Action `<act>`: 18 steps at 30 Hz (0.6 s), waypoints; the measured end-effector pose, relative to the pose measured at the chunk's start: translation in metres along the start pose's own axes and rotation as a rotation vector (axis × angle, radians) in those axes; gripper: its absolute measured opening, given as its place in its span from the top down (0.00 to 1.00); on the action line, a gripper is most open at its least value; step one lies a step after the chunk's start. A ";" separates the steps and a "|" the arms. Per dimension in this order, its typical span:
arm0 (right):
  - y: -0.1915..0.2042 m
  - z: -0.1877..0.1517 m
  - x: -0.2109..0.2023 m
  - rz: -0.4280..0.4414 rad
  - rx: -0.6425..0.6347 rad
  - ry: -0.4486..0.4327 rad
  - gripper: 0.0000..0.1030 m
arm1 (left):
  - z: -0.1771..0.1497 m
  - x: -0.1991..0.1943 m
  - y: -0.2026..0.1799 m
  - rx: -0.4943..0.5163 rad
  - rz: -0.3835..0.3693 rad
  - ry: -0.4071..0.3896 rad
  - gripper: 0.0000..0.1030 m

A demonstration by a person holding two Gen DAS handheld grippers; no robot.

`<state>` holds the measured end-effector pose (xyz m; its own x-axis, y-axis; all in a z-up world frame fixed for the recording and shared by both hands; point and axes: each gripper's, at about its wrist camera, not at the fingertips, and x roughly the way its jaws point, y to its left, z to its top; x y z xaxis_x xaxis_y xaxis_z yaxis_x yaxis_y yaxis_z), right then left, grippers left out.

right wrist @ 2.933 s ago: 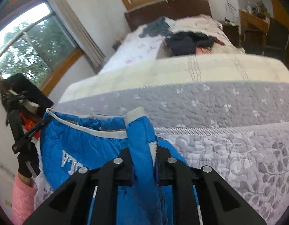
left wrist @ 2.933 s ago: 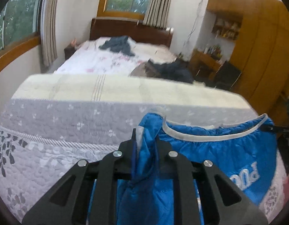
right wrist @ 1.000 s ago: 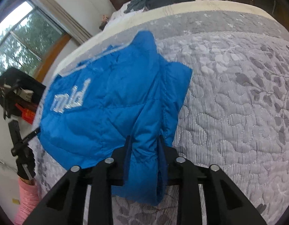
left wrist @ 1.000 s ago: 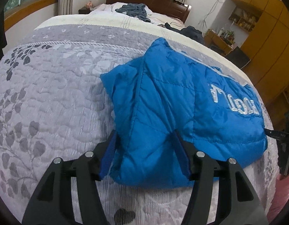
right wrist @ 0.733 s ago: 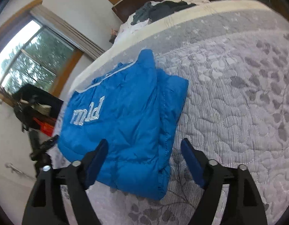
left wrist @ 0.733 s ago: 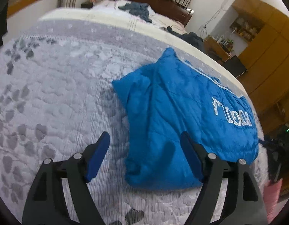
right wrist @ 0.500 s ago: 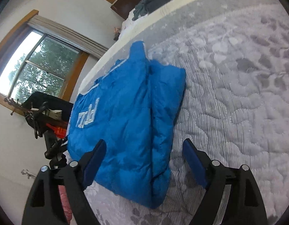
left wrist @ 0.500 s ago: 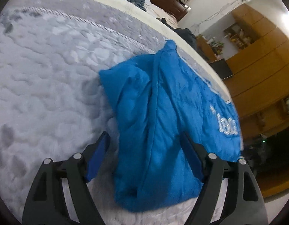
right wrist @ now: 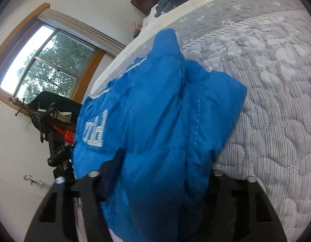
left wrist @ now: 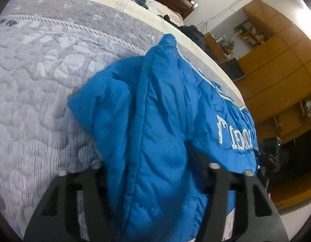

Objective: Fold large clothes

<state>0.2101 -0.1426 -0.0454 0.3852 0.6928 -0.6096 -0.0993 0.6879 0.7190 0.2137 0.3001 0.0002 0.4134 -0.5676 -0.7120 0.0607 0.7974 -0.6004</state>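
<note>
Now, the blue padded jacket (left wrist: 159,121) lies folded on the grey quilted bed (left wrist: 40,64) | left gripper (left wrist: 149,165) and right gripper (right wrist: 161,161) both spread wide, straddling its near end, probably to take it again | long axis points away toward the far bed edge.

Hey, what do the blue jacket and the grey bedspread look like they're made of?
Blue jacket: probably smooth synthetic shell with soft filling, going by its slight sheen and puffy stitched panels. Grey bedspread: quilted woven fabric, matte, with stitched leaf shapes and fine ribbing; fibre unclear.
</note>
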 end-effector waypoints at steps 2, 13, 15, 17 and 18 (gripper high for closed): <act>0.006 -0.002 -0.006 0.013 -0.010 -0.017 0.59 | -0.002 -0.004 -0.004 0.001 0.010 -0.017 0.63; 0.068 -0.029 -0.070 0.018 -0.118 -0.068 0.72 | -0.037 -0.064 -0.043 0.009 -0.129 -0.063 0.80; 0.079 -0.041 -0.084 0.017 -0.144 -0.069 0.72 | -0.056 -0.079 -0.053 0.023 -0.149 -0.069 0.80; 0.088 -0.060 -0.103 0.018 -0.162 -0.072 0.72 | -0.077 -0.096 -0.058 0.043 -0.165 -0.077 0.80; 0.092 -0.073 -0.113 0.017 -0.173 -0.074 0.72 | -0.091 -0.105 -0.063 0.057 -0.177 -0.081 0.80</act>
<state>0.0909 -0.1418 0.0648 0.4478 0.6911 -0.5673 -0.2602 0.7077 0.6568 0.0843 0.2906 0.0797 0.4636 -0.6836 -0.5637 0.1898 0.6981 -0.6904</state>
